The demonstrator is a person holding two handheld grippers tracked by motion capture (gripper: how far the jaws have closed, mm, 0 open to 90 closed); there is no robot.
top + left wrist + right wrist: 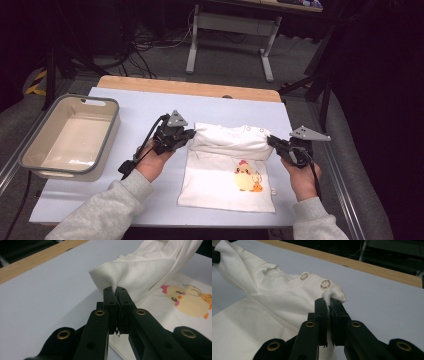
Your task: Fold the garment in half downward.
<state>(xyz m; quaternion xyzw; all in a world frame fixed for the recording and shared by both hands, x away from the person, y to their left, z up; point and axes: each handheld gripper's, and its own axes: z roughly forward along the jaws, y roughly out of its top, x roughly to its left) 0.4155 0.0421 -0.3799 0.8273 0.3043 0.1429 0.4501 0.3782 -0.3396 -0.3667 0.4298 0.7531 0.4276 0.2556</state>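
A small white shirt (227, 172) with a yellow chick print (246, 179) lies on the pale blue table top (150, 107). Its top part is lifted and folded toward the person. My left gripper (189, 136) is shut on the shirt's left shoulder corner, and the left gripper view shows cloth (130, 272) pinched between the jaws of that gripper (116, 291). My right gripper (271, 141) is shut on the right shoulder corner. In the right gripper view, that gripper (328, 302) pinches the shirt (274, 305) just below two snap buttons (326, 284).
A grey-rimmed beige tub (95, 102) stands on the table's left side. A wooden strip (190, 87) runs along the far edge. Beyond it are a desk frame (230, 30) and floor cables. Metal rails flank the table.
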